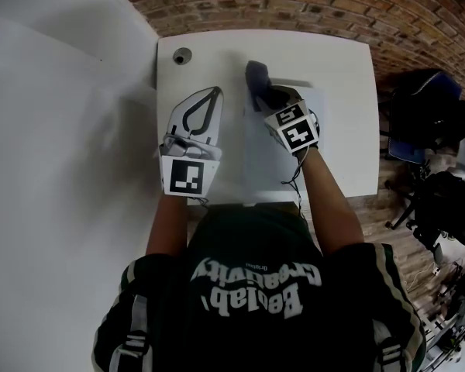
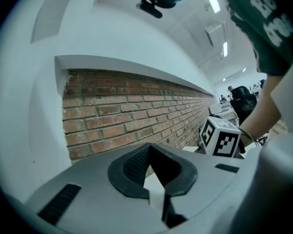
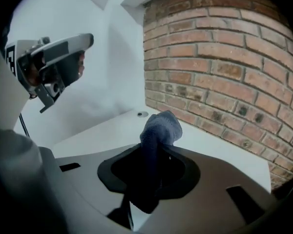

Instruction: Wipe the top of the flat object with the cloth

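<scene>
Left gripper (image 1: pixel 215 93) jaws together, right gripper (image 1: pixel 263 97) forward, clamped on cloth (image 1: pixel 256 74).

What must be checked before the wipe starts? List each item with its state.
1. Cloth clamped in right gripper: ok.
2. Cloth at the far end of the flat object: ok.
3. Cloth pressed onto its top: cannot tell.
4. Left gripper shut, holding nothing: ok.
5. Left gripper beside the flat object, not over it: ok.
6. Round fitting on the table lies away from the flat object: ok.
</scene>
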Action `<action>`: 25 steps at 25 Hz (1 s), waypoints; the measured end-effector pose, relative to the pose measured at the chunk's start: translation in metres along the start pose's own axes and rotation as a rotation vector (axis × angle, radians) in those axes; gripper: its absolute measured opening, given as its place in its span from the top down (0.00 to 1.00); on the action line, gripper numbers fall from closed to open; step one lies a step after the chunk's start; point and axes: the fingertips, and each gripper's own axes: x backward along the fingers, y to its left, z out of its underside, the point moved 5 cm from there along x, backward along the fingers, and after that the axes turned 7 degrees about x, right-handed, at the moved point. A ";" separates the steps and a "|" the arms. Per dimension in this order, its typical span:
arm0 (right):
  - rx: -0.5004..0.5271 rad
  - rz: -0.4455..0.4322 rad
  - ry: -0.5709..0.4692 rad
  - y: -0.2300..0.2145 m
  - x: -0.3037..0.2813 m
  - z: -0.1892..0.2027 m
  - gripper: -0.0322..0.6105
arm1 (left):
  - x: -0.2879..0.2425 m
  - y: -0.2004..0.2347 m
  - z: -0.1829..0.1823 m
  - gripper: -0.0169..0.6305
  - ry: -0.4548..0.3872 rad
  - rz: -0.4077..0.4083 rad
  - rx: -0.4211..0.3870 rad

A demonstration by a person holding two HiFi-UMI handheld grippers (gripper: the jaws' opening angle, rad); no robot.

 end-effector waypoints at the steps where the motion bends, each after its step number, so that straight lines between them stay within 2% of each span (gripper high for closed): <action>1: 0.000 -0.016 0.029 0.002 -0.007 0.005 0.82 | 0.002 0.001 0.001 0.98 0.003 -0.004 0.004; 6: -0.025 -0.082 0.133 0.015 -0.035 0.025 0.82 | 0.007 0.005 0.007 0.98 0.006 -0.019 0.016; 13: 0.010 -0.085 0.145 0.016 -0.037 0.025 0.82 | 0.007 0.009 0.009 0.98 0.010 -0.016 0.015; 18: 0.004 -0.035 0.167 0.001 -0.026 0.035 0.82 | -0.001 0.003 0.008 0.98 -0.003 0.017 0.018; 25: -0.042 0.070 0.222 -0.041 0.006 0.070 0.82 | -0.018 -0.012 0.007 0.98 0.003 0.069 0.032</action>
